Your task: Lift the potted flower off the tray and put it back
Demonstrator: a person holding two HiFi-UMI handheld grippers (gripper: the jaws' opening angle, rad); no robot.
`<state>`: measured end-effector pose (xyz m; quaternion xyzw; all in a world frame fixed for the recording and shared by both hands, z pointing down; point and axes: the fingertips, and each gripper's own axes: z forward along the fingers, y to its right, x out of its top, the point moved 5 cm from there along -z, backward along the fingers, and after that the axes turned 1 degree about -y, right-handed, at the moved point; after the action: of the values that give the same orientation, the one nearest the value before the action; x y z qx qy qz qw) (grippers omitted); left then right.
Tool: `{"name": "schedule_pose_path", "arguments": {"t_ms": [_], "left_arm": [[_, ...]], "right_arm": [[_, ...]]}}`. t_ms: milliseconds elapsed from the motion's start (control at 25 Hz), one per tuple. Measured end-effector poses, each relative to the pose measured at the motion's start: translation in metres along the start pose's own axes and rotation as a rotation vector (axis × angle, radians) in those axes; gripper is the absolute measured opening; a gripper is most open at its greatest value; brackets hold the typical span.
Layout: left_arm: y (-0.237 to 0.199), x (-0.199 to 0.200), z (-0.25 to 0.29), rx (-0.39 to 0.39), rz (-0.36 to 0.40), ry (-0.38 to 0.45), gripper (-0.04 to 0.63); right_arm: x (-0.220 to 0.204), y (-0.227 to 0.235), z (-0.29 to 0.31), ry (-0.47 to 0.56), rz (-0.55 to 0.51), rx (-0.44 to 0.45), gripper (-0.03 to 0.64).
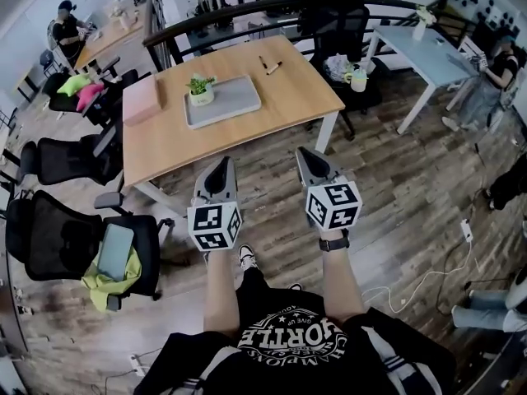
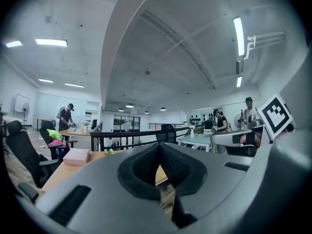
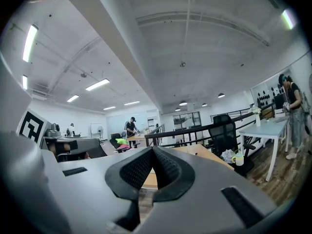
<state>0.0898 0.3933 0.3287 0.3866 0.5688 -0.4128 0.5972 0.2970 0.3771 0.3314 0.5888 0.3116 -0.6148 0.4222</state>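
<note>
Holding left gripper (image 1: 220,164) and right gripper (image 1: 308,153), jaws together, empty; flower (image 1: 200,89) stands on tray (image 1: 239,101) well ahead, nearer my left.

Two claws show: the left claw (image 1: 221,167) and the right claw (image 1: 311,156). Ahead of them stands one wooden table (image 1: 284,97) bearing one tray (image 1: 239,104), one potted flower (image 1: 200,89), one pink box (image 1: 142,99) and two pens (image 1: 263,61) (image 1: 274,67). Left of the left claw are three black chairs (image 1: 72,97) (image 1: 70,161) (image 1: 62,241); ahead-right of the right claw, one white table (image 1: 428,56).

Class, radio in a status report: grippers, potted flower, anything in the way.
Left gripper, right gripper shut, empty. Potted flower on tray, untouched. No obstacle seen.
</note>
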Motion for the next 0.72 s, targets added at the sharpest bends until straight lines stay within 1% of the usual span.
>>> {"name": "schedule_pose_path", "arguments": {"t_ms": [160,440,720], "left_arm": [[-0.03,-0.001,0.0,0.062,-0.024,0.003,0.018],[-0.078,-0.006,0.004,0.14,-0.039,-0.012,0.018],[-0.12,-0.003,0.025,0.152,-0.06,-0.006,0.018]], "right_arm": [[0.001,-0.013,0.029,-0.011,-0.004,0.036,0.02],[0.001,-0.038,0.079,-0.028,-0.017,0.1,0.02],[0.01,-0.051,0.12,-0.029,-0.048,0.112,0.02]]}}
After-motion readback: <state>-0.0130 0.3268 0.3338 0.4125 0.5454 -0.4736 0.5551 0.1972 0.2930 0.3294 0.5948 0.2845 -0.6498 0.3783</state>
